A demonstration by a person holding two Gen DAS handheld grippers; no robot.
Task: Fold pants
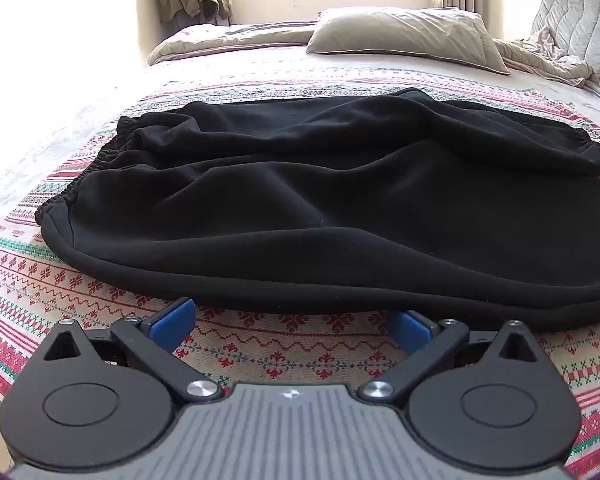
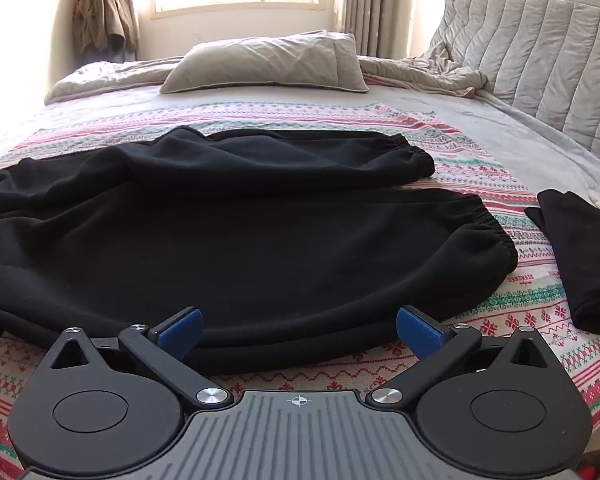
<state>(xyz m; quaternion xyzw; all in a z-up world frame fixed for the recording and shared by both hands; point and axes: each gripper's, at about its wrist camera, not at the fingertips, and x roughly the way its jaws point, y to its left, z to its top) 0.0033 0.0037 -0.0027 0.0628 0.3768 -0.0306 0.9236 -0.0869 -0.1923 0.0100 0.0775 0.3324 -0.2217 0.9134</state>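
Black sweatpants [image 1: 320,208] lie spread across a patterned blanket on the bed, waistband to the left in the left wrist view, both cuffed legs to the right in the right wrist view [image 2: 260,232]. My left gripper [image 1: 296,320] is open and empty, its blue pads just at the near edge of the pants. My right gripper [image 2: 300,328] is open and empty, with the near edge of the lower leg lying between its blue pads.
A second black garment [image 2: 580,256] lies folded on the blanket [image 2: 520,320] to the right. A grey pillow [image 2: 268,64] and a rumpled duvet [image 2: 440,72] lie at the far side. A padded headboard [image 2: 540,64] stands at the right, a window behind.
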